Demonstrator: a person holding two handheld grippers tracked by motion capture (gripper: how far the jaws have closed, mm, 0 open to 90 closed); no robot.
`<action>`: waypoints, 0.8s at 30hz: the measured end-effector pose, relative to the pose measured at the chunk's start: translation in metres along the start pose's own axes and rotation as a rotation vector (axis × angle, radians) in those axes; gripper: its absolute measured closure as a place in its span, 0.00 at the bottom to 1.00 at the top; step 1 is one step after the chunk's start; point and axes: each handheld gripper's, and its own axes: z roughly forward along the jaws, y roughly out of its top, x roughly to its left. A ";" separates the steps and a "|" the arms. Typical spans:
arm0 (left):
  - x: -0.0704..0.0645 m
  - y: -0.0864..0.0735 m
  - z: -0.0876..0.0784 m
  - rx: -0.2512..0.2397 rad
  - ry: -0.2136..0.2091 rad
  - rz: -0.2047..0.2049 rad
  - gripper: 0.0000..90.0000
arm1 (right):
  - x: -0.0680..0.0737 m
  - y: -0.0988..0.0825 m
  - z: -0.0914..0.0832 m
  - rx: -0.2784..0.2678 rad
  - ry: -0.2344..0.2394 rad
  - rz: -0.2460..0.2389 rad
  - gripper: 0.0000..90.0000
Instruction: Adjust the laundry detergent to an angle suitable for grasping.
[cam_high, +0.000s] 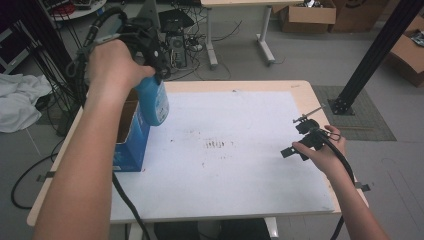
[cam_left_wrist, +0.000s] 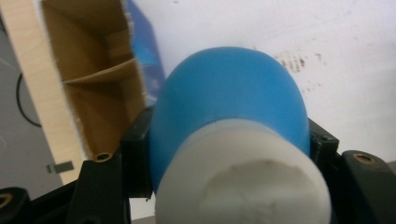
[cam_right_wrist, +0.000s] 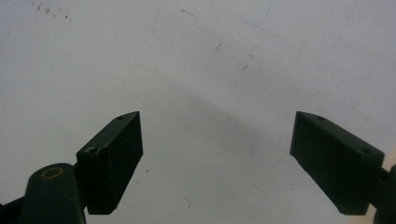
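We see the left gripper (cam_high: 156, 75) with jaws pinching a blue bottle (cam_high: 154, 102), held in the air above the open blue box (cam_high: 131, 145), apparently cap-end up. The right gripper (cam_high: 300, 137) hovers over the white surface (cam_high: 240, 170), jaws spread.

white table mat (cam_high: 240, 165), cardboard boxes (cam_high: 307, 15), perhaps cloth (cam_high: 17, 102)

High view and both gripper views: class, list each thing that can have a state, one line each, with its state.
Blue bottle: gripped at its white cap end, lifted clear of the table, hanging above the box.
Blue cardboard box: open at the top, standing at the table's left edge; its divided inside looks bare.
Left gripper: shut on the bottle.
Right gripper: open, nothing between its jaws.
White table top: lightly stained mid-surface.
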 end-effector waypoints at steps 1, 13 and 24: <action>0.005 -0.001 -0.001 -0.001 0.007 -0.005 0.42 | 0.000 0.000 0.000 -0.001 0.000 0.001 0.19; 0.052 -0.015 -0.010 -0.018 0.059 -0.109 0.42 | 0.002 0.001 0.000 0.003 0.003 -0.001 0.19; 0.079 -0.024 -0.002 -0.022 0.077 -0.163 0.42 | 0.002 0.001 -0.001 0.003 -0.002 0.001 0.19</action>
